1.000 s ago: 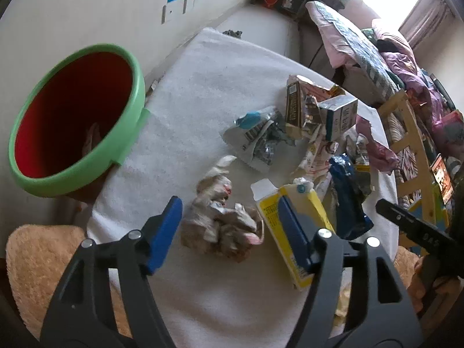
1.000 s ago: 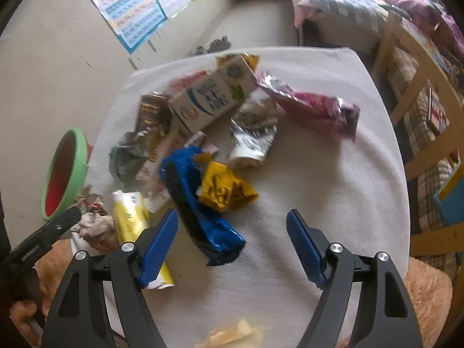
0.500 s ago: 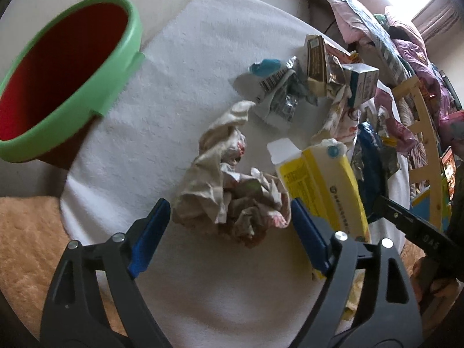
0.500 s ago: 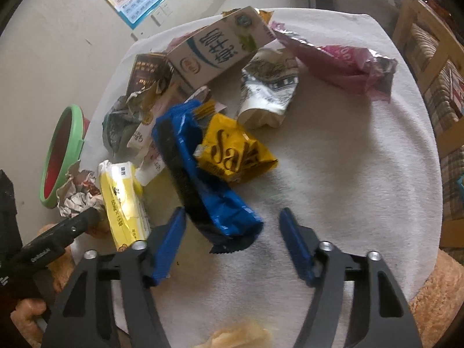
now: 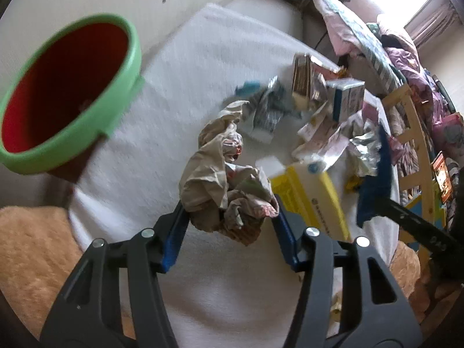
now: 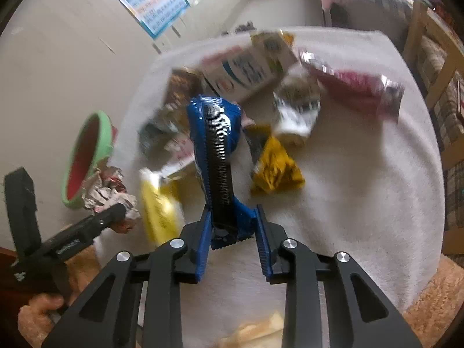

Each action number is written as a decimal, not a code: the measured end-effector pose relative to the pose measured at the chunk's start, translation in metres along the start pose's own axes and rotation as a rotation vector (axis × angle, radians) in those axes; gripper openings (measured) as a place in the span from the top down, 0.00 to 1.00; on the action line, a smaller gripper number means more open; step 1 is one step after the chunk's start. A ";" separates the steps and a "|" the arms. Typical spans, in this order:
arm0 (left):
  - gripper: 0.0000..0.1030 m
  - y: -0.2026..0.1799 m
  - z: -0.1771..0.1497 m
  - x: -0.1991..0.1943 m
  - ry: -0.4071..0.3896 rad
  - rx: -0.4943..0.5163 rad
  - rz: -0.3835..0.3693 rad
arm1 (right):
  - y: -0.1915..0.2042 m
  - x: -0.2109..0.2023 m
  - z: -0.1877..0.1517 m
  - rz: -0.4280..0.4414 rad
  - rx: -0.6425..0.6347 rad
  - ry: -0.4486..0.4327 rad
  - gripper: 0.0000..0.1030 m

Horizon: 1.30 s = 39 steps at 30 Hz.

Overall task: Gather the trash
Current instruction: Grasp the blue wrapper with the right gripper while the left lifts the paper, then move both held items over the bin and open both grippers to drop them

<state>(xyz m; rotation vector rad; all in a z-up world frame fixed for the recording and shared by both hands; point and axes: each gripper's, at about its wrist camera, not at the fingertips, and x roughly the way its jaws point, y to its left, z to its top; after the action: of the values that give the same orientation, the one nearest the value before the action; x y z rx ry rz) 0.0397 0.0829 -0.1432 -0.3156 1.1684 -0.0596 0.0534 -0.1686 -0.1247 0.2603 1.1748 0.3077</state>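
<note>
Trash lies scattered on a table under a white towel (image 5: 203,58). My left gripper (image 5: 229,211) has its jaws closing, and both blue pads press on a crumpled paper wad (image 5: 214,174) near the table's front edge. The same wad (image 6: 107,185) shows at the left of the right wrist view. The jaws of my right gripper (image 6: 233,214) are closing too, with the pads pinching the near end of a blue snack wrapper (image 6: 214,121) that stands up from the table. A red bin with a green rim (image 5: 124,87) stands off the table's left side.
A yellow carton (image 5: 313,197) lies between the two grippers. Behind it are a yellow packet (image 6: 275,171), a milk carton (image 6: 246,69), a pink wrapper (image 6: 356,87) and several more packets. A wooden chair (image 6: 435,58) stands at the right. A fuzzy orange cushion (image 5: 29,246) lies below the table's edge.
The left jaws came down around the paper wad and closed onto it. The right jaws narrowed onto the blue wrapper, whose far end has tipped upward.
</note>
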 end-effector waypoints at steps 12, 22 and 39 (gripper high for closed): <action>0.48 -0.010 0.020 -0.058 -0.180 0.034 0.010 | 0.026 -0.075 0.021 0.078 0.009 -0.193 0.74; 0.48 -0.012 0.030 -0.084 -0.260 0.046 -0.001 | 0.069 -0.088 0.024 0.125 -0.057 -0.210 0.74; 0.48 0.114 0.047 -0.122 -0.376 -0.171 0.167 | 0.198 -0.024 0.049 0.213 -0.305 -0.116 0.74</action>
<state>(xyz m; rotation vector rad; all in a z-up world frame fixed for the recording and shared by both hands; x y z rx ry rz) 0.0212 0.2274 -0.0489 -0.3612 0.8236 0.2379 0.0710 0.0046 -0.0156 0.1338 0.9713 0.6439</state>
